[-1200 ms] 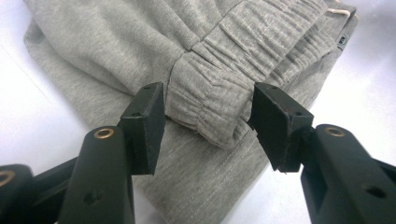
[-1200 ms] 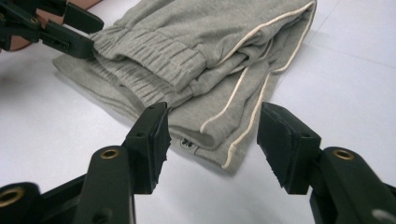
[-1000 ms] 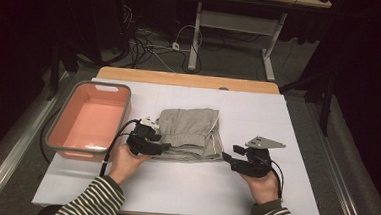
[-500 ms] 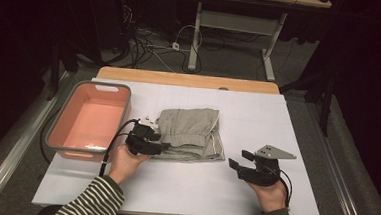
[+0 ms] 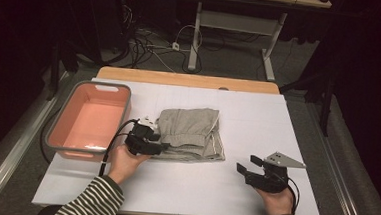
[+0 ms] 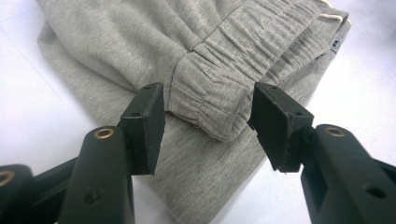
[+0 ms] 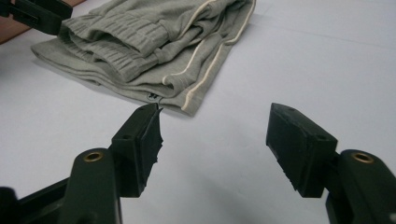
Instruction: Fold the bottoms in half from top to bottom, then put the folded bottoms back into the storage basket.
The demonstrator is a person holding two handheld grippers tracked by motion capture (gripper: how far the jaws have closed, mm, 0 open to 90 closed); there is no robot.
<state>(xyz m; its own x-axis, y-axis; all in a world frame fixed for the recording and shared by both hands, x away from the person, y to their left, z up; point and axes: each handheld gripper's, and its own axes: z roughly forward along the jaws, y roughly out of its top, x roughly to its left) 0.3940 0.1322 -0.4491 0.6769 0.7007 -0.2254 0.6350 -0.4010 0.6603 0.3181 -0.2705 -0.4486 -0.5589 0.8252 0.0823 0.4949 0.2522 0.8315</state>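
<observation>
A folded grey garment (image 5: pixel 192 132) with a cream side stripe lies mid-table. My left gripper (image 5: pixel 160 146) sits at its near left edge. In the left gripper view the jaws (image 6: pixel 205 126) straddle a gathered elastic fold of the garment (image 6: pixel 210 93); a gap shows beside the right pad (image 6: pixel 275 126), so it is open. My right gripper (image 5: pixel 247 164) hovers low over bare table to the right of the garment. Its jaws (image 7: pixel 215 135) have just been opening and hold nothing. The garment's striped corner (image 7: pixel 187 93) lies just beyond them.
A salmon-pink tub with a grey rim (image 5: pixel 104 85) stands at the table's left, close to the left hand. The white table cover (image 5: pixel 198 188) stretches between the hands. A wooden strip (image 5: pixel 180 79) marks the far edge; cables and desk legs lie beyond.
The right hand has drawn away from the garment, rightwards and toward the near edge, and its jaws stand wider. The left hand and the garment have not moved.
</observation>
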